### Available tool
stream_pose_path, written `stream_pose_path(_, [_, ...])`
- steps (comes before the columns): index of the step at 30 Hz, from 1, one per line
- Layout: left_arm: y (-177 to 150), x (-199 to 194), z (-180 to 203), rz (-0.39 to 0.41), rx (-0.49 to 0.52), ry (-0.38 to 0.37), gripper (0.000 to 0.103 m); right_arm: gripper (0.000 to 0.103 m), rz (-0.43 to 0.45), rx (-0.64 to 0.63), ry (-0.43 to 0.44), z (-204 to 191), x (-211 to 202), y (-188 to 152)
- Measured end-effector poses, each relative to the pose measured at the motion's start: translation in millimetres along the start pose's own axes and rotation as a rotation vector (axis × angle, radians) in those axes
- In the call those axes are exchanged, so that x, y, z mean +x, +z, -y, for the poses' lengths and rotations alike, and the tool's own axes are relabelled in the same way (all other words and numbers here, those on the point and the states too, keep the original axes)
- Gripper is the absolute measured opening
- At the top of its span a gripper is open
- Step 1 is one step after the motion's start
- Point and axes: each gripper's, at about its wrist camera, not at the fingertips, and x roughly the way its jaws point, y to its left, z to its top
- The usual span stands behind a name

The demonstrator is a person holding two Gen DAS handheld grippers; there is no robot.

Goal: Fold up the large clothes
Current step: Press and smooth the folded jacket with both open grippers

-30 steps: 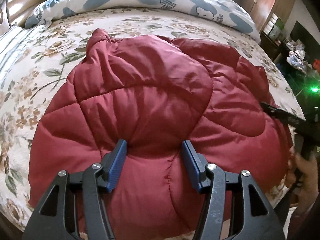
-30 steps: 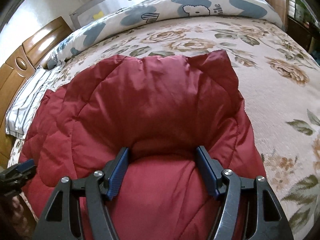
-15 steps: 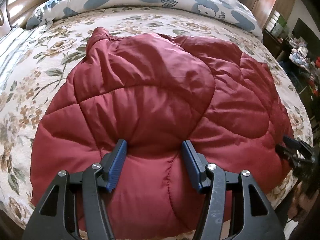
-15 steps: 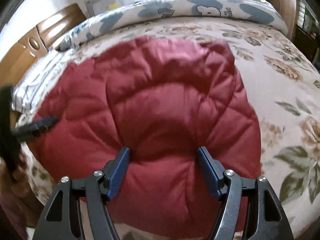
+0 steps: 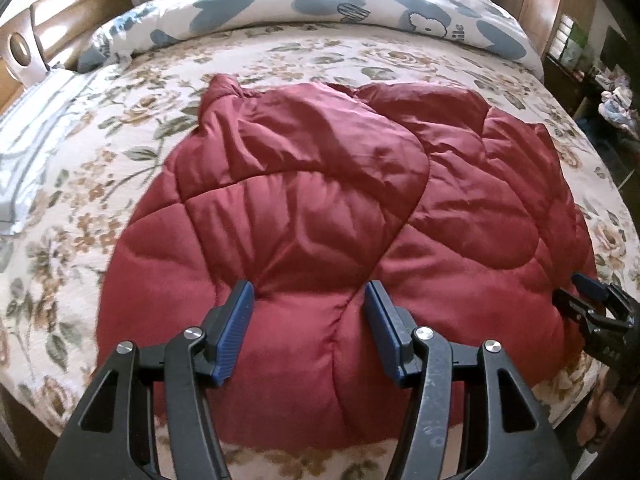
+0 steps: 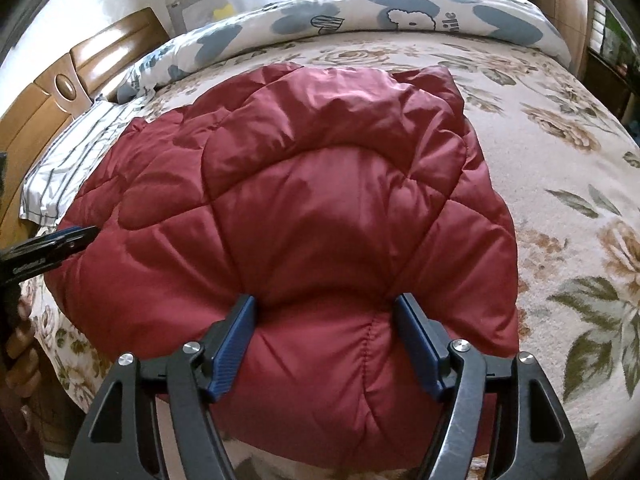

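A dark red quilted jacket lies spread on the floral bed, sleeves folded in over its body; it also shows in the right wrist view. My left gripper is open, its blue pads hovering over the jacket's near edge. My right gripper is open over the near edge too, further right. The right gripper shows at the left view's right edge. The left gripper shows at the right view's left edge.
The floral bedspread surrounds the jacket. A rolled white-and-blue duvet lies along the far side. A wooden headboard and striped pillow stand at left. Cabinets and clutter are at right.
Both grippers have drawn back toward the bed's near edge, showing more of the jacket. The jacket lies still and the jaws stay open.
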Motion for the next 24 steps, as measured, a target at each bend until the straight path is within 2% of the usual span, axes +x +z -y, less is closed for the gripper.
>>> stream_pose_path(6, [-4.6,-14.2,-4.2,0.007,-0.014,0.043,0.058,0.072,0.003,0.003,0.002,0.0,-0.4,-0.6])
stream_pose_path(9, [-5.8,-16.6,-7.1,0.005,-0.020,0.057,0.062,0.072,0.003,0.003,0.001,-0.1,-0.2,-0.6])
stream_pose_path(16, [-10.6,-20.1,-10.8,0.006,-0.027,0.061,0.064,0.073,0.005,0.014,0.001,-0.3,-4.4,0.8])
stream_pose_path(19, [-10.6,-20.1,-10.9,0.004,-0.025,0.065,0.067,0.074,0.020,-0.005,-0.025,-7.7,-14.9,5.1])
stream_pose_path(24, [-10.8,-19.7,-11.3,0.002,-0.026,0.057,0.068,0.074,0.071,-0.064,0.031,-33.1,-34.7,19.1])
